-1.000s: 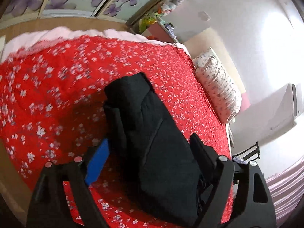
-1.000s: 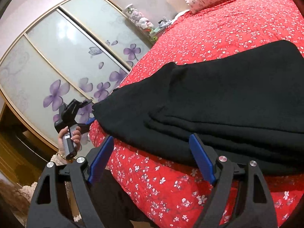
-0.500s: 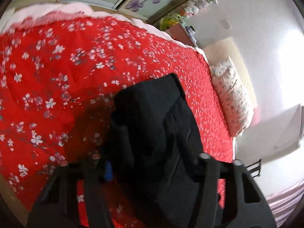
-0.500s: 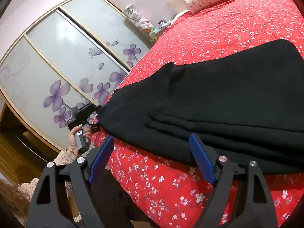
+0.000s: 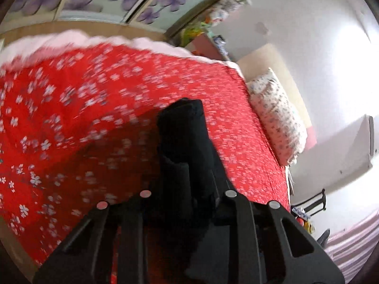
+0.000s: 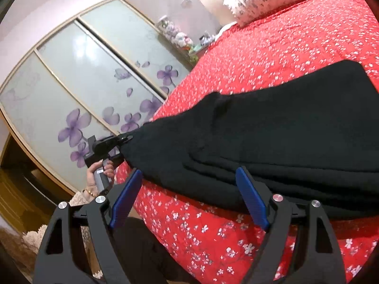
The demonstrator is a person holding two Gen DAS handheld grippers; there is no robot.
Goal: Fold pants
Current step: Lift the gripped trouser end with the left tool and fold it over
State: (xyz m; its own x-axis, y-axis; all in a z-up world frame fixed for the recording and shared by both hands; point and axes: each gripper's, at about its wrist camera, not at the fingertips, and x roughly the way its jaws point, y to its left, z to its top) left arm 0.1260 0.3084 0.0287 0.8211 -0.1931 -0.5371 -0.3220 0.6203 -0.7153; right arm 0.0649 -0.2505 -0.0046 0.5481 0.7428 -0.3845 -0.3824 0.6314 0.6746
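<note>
One pair of black pants (image 6: 272,139) lies part-folded on the red bedspread (image 6: 272,45). Its end is now bunched between the left gripper (image 5: 187,189) jaws, which have just been closing (grip looks set, fold can start). Right gripper (image 6: 189,198) gapes wide, empty, pants edge just ahead of its fingertips.

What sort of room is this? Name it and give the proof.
Most likely a home bedroom: a bed under a red floral bedspread, a patterned pillow at its head, and sliding wardrobe doors printed with purple flowers alongside.
</note>
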